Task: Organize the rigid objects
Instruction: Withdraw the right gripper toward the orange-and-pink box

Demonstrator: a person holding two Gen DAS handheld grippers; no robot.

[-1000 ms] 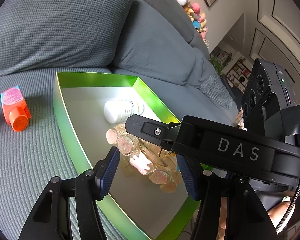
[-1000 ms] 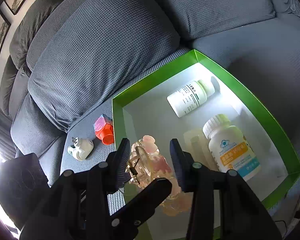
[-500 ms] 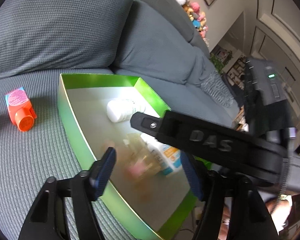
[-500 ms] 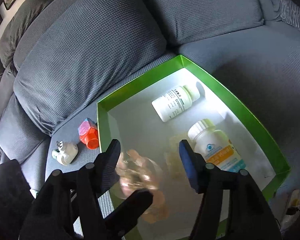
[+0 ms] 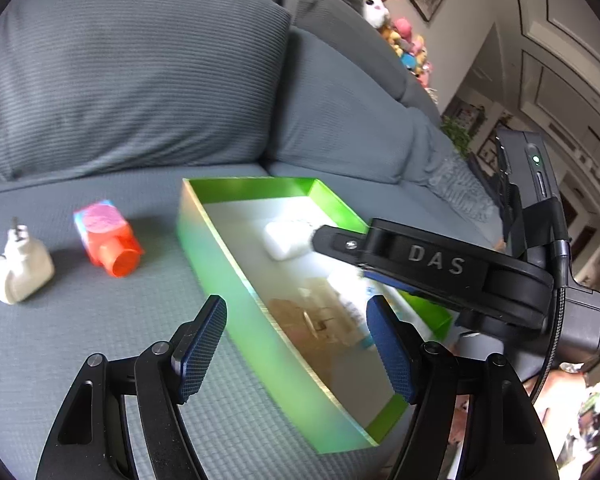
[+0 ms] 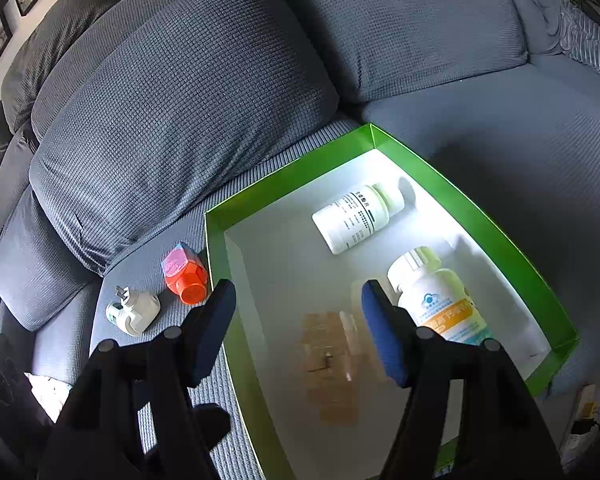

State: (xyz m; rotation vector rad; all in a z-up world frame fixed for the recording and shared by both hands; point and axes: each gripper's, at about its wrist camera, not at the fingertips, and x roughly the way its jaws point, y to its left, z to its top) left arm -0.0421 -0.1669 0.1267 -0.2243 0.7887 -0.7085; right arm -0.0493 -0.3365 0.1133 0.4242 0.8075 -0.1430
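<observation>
The right gripper hangs wide open over the near left part of a green box on a grey sofa. Inside the box lie a white bottle at the far side, an orange-labelled bottle to the right, and a blurred clear pinkish item near. Left of the box, an orange cap piece and a white plug rest on the seat.

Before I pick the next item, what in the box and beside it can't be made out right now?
- Translucent pink item in the green box: motion-blurred in both views, shape unclear.
- Orange-labelled bottle: partly behind the right hand-held gripper finger.
- White bottle: label blurred, partly covered in left view.
- Plug adapter: cut off at left edge.
</observation>
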